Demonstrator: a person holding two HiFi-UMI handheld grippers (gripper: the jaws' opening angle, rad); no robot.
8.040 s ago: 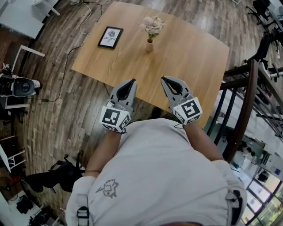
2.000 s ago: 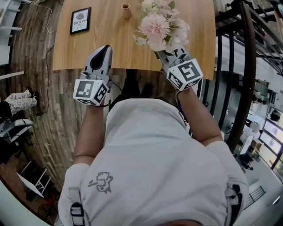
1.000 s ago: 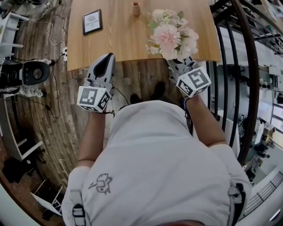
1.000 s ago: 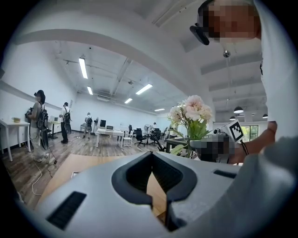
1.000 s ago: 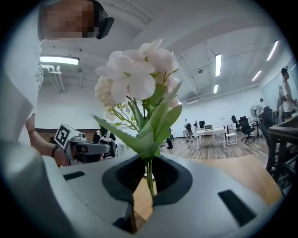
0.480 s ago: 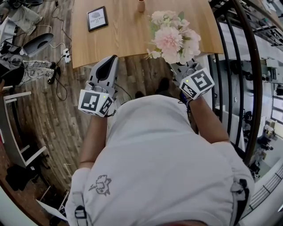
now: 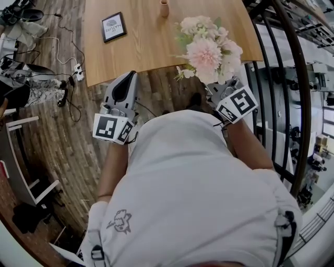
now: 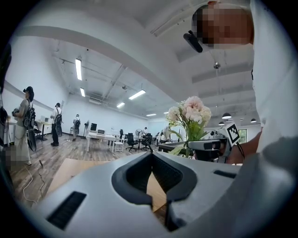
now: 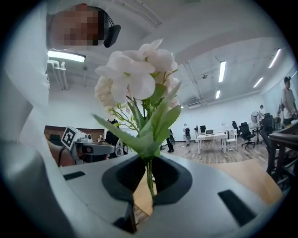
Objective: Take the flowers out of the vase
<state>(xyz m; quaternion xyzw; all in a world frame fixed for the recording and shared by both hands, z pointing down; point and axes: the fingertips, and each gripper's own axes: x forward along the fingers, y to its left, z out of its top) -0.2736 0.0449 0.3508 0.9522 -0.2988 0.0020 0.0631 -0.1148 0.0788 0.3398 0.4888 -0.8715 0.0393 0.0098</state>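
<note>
Right gripper view: the right gripper (image 9: 149, 160) clamps the thin stems (image 9: 149, 179) of the flower bunch (image 9: 135, 79), upright, well clear of the vase (image 7: 164, 8) on the table (image 7: 141, 47). Left gripper (image 8: 151, 155): jaws together, empty. Risk: the grip appears narrow; tilting could let the top-heavy bunch pivot or slip.

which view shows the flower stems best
Right gripper view: the flower stems stand close up, pinched in the right gripper. Head view shows only the blooms from above; left gripper view shows the stems small and far off.
</note>
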